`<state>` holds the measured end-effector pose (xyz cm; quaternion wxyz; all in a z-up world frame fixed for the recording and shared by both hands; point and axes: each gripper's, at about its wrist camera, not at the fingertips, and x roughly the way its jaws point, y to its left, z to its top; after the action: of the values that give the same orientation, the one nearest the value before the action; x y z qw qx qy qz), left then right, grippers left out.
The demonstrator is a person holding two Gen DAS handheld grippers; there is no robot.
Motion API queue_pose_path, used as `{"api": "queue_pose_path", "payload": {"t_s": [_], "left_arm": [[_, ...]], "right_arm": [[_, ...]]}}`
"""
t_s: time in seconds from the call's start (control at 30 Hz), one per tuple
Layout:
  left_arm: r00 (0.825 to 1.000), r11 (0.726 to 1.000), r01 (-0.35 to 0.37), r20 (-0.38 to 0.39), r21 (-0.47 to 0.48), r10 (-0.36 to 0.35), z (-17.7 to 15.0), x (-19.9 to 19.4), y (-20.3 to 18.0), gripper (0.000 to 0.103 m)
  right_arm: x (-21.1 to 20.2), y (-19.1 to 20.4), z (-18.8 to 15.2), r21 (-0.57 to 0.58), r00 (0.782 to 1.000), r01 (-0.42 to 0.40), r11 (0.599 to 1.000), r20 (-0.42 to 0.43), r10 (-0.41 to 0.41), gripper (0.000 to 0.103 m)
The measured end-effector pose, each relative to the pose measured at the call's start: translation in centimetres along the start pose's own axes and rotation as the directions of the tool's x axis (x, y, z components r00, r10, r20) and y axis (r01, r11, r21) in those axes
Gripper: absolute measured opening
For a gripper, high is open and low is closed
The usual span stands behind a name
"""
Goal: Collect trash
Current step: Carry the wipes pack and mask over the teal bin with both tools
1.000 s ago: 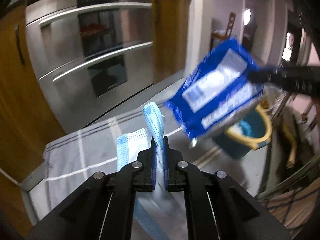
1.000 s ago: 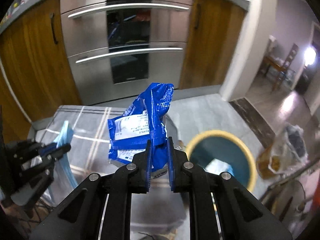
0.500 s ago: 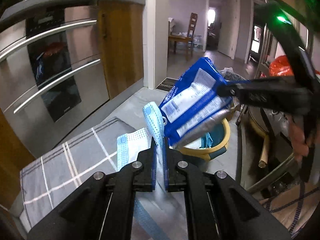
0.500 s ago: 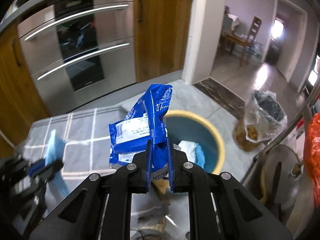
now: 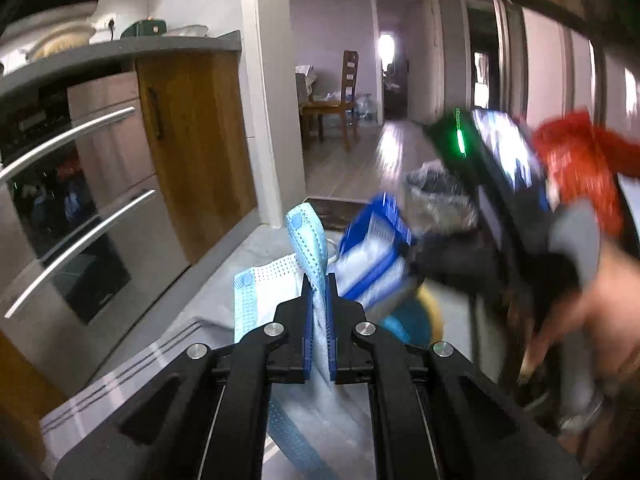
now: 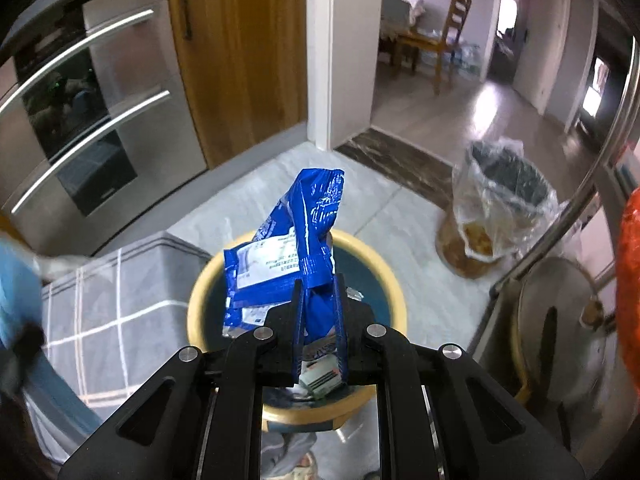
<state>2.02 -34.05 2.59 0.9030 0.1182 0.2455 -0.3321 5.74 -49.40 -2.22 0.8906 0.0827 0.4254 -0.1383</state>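
My right gripper (image 6: pixel 318 284) is shut on a blue snack wrapper (image 6: pixel 292 240) and holds it right above a teal bin with a yellow rim (image 6: pixel 396 300). My left gripper (image 5: pixel 319 280) is shut on a light blue face mask (image 5: pixel 308 236) that hangs down between the fingers. In the left wrist view the wrapper (image 5: pixel 372 256) and the right gripper's body show blurred to the right, over the bin (image 5: pixel 416 320).
A grey checked mat (image 6: pixel 116 304) lies on the floor left of the bin. A steel oven front (image 6: pixel 80 120) and wooden cabinets stand behind. A bucket in a plastic bag (image 6: pixel 500 200) stands at right, by a metal rail (image 6: pixel 560 216).
Both grippers have swung right, away from the oven. The wrapper has come from beside the bin to right over it. The mask has followed toward the bin.
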Motion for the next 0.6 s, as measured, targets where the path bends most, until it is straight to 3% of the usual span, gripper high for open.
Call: {"api": "queue_pose_path", "payload": {"t_s": [0.2, 0.47, 0.6], "left_arm": [[0.999, 1.000, 0.005, -0.038, -0.014, -0.005, 2.4, 5.2, 0.0, 0.005], [0.982, 0.999, -0.033, -0.185, 0.043, 0.040, 0.1, 14.5, -1.4, 0.005], [0.978, 0.998, -0.044, -0.202, 0.051, 0.053, -0.8, 16.4, -1.7, 0.005]], "right_arm": [[1.3, -1.3, 0.2, 0.031, 1.000, 0.008, 0.999, -0.021, -0.008, 0.015], [5.6, -3.2, -0.5, 0.117, 0.995, 0.035, 0.993, -0.095, -0.024, 0.015], [7.3, -3.1, -0.8, 0.130, 0.992, 0.041, 0.991, -0.126, -0.024, 0.015]]}}
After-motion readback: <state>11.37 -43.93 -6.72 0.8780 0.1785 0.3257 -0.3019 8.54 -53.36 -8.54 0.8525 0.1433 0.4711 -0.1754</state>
